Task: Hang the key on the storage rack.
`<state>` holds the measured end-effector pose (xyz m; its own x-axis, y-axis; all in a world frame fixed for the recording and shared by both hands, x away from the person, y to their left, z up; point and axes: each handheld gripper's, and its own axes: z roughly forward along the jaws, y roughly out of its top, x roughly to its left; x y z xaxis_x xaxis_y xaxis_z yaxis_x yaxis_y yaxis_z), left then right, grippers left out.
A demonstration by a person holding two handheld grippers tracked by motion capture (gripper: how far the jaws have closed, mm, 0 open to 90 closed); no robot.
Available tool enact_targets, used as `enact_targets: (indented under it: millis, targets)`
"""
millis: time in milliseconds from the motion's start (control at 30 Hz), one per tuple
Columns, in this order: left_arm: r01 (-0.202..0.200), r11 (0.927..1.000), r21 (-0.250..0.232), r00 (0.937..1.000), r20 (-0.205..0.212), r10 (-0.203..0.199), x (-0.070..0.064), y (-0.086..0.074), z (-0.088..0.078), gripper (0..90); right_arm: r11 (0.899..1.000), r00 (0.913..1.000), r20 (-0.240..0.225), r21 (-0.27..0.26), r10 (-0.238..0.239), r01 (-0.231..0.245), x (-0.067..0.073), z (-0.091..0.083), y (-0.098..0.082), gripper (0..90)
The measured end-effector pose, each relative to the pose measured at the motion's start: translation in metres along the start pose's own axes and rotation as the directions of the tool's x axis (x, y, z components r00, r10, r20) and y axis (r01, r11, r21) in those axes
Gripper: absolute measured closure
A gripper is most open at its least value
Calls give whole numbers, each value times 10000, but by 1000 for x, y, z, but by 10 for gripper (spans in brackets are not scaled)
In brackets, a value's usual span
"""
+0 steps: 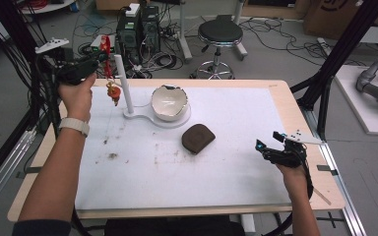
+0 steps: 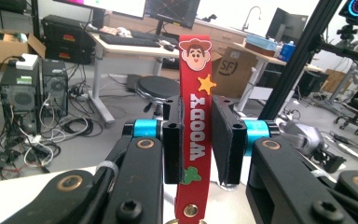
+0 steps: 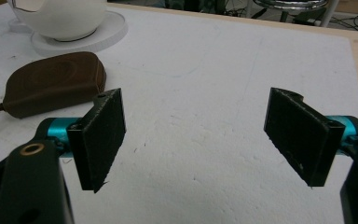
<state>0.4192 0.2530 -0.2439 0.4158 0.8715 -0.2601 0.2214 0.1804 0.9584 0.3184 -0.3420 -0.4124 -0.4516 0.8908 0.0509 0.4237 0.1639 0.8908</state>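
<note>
Left gripper point(image 2: 195, 140) pinches the red keychain strap point(image 2: 193, 126) up by the white stand post point(image 1: 121, 83), charm point(image 1: 113, 92) dangling; hold the pinch, raise straight, clear the post; right gripper point(image 3: 193, 140) is spread, idle near the brown pouch point(image 1: 197, 137).

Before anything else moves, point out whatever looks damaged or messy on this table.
The white bowl has a jagged, chipped rim. Dark crumbs are scattered on the white mat at its left side. The brown pouch looks intact.
</note>
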Motion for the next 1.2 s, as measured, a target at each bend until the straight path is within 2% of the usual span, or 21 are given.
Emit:
enact_targets:
  millis: [200,567,833,967,1133,1200]
  targets:
    - [-225,9996,169,9994,-269,230,-3,3,12,750,10000,10000,1,-21,52,-52,-1,0,0,207]
    - [-460,9986,265,9954,-825,480,-4,-3,27,750,9999,9999,-16,-14,100,-100,-2,0,-1,206]
    - [-503,9984,-244,9939,-994,476,-5,-14,31,750,9999,9999,-20,-3,140,-140,-4,-2,-2,207]
    - [-481,9984,-289,9937,-1030,449,-2,-21,30,749,9998,9998,-10,-18,192,-192,-4,-3,-2,207]
    - [-252,9970,-733,9961,-860,188,3,-29,26,743,9998,9998,11,-28,175,-175,-4,-3,-2,207]
    - [-269,9967,-764,9953,-947,196,4,-29,24,740,9998,9998,-11,-13,175,-175,-4,-3,-2,207]
